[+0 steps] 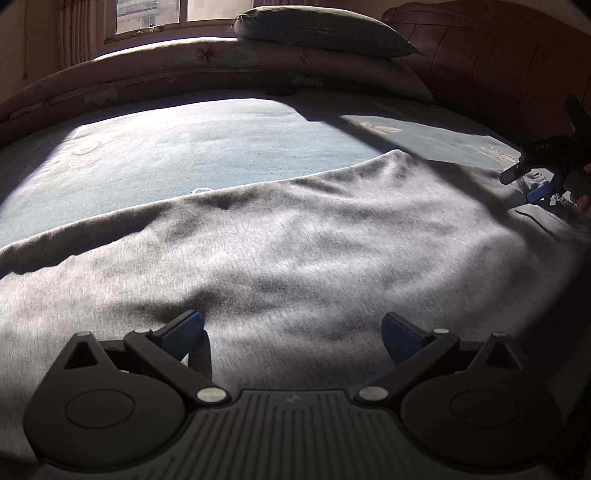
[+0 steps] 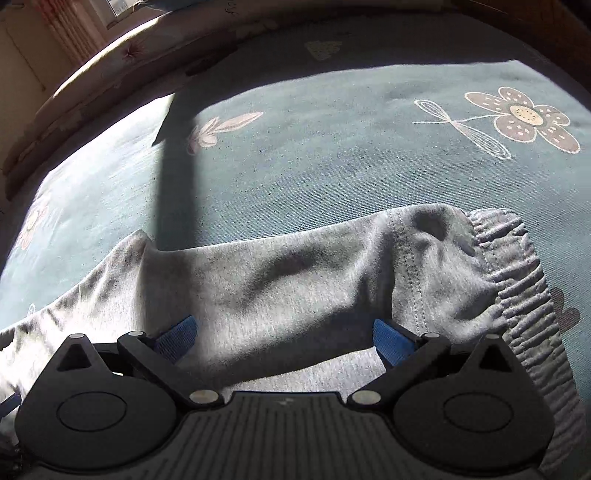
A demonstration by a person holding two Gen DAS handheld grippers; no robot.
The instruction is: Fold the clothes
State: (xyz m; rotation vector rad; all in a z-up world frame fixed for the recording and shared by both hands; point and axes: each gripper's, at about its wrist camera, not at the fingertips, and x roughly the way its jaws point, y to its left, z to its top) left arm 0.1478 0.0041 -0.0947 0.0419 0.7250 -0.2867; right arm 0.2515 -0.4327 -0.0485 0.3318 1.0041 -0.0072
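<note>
1. The grey sweatpants (image 2: 280, 273) lie flat on the blue-green flowered bedsheet (image 2: 332, 147), directly under and ahead of both grippers. Their long axis runs crosswise to each gripper's fingers.
2. The right gripper (image 2: 284, 338) hangs over the waist end, fingers spread wide with nothing between them. The elastic waistband (image 2: 517, 280) sits just to its right and forward, and a folded-over flap of cloth lies straight ahead of the fingers.
3. The left gripper (image 1: 293, 332) hovers over the broad grey cloth (image 1: 295, 240), likewise released and empty. From it, the right gripper (image 1: 532, 181) shows far off to the right, near the garment's end.
4. My judgement: the right gripper is nearer the waistband and the left is nearer the leg side — so a lengthwise fold would bring one end across toward the other.
5. Count: one garment, two grippers, one pillow (image 1: 325, 33) on a rolled quilt (image 1: 221, 70) — both well ahead of the left gripper, by the window (image 1: 147, 14).
</note>
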